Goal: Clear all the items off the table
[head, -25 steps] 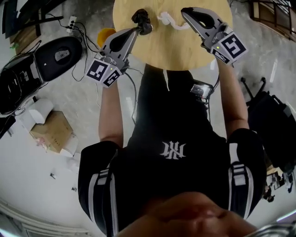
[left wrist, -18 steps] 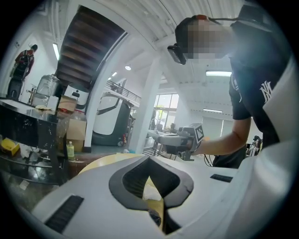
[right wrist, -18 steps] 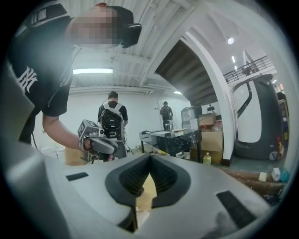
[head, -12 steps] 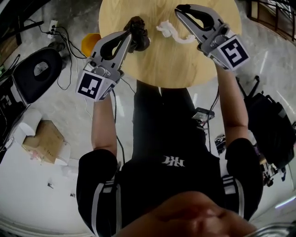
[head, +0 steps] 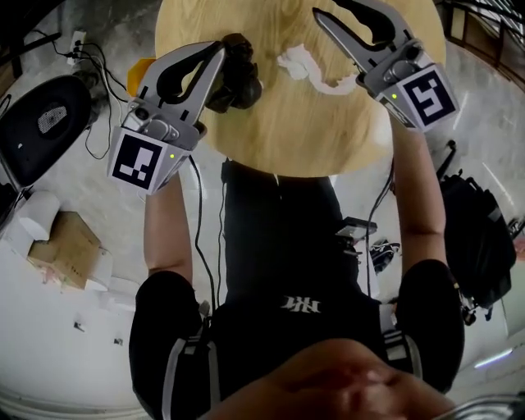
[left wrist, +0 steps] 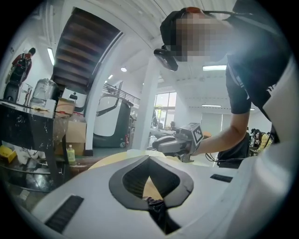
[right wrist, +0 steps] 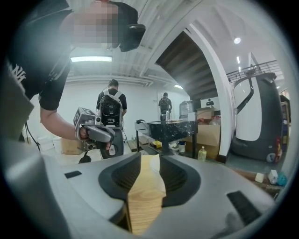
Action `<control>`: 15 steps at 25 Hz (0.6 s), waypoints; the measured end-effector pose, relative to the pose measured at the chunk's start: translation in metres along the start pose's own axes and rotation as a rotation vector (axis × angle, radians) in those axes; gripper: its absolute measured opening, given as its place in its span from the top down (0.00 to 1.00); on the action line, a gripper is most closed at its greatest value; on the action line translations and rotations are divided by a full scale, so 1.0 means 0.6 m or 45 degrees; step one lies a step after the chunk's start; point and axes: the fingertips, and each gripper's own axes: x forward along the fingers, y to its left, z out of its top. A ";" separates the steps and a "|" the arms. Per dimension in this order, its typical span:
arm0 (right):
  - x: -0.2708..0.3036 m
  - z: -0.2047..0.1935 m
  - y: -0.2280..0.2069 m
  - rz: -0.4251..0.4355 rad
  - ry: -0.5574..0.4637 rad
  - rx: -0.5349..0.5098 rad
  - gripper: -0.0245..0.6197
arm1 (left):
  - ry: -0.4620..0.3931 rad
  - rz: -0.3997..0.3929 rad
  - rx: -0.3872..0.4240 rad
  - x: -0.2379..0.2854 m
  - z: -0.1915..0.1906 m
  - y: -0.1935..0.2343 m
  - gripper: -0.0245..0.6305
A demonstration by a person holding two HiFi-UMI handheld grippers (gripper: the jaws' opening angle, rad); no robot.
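A round wooden table (head: 312, 131) holds a dark crumpled item (head: 238, 78) and a white crumpled item (head: 305, 64). My left gripper (head: 220, 47) reaches over the table's left side with its jaw tips together. The dark item lies just under and to the right of it, and I cannot tell whether they touch. In the left gripper view (left wrist: 149, 158) a dark scrap shows at the rear of the jaw gap. My right gripper (head: 328, 6) hovers right of the white item. Its jaws (right wrist: 150, 158) have just been opening, and only wood shows between them.
An orange object (head: 143, 70) stands on the floor by the table's left edge. Also at the left are a black machine (head: 41, 123), cables and a cardboard box (head: 61, 246). A black bag (head: 480, 238) lies at the right. Two people (right wrist: 112, 105) stand beyond a dark counter (right wrist: 173, 128).
Both grippers have come down closer to the table top. The left gripper's tip has slid forward past the dark item. The dark and white items have kept their places on the table.
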 end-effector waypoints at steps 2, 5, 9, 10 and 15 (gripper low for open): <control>0.007 -0.007 -0.008 0.001 0.006 -0.004 0.66 | 0.010 -0.006 0.012 0.007 -0.006 0.002 0.94; 0.016 -0.014 -0.018 -0.011 0.021 -0.019 0.65 | 0.016 -0.011 0.015 0.012 -0.012 0.005 0.94; 0.032 -0.028 -0.030 -0.020 0.045 -0.008 0.50 | 0.025 -0.019 0.010 0.015 -0.020 0.006 0.94; 0.037 -0.032 -0.032 -0.017 0.051 -0.007 0.49 | 0.027 -0.019 0.007 0.015 -0.022 0.006 0.94; 0.069 -0.050 -0.043 -0.016 0.085 -0.022 0.34 | 0.032 -0.013 -0.002 0.011 -0.029 0.014 0.94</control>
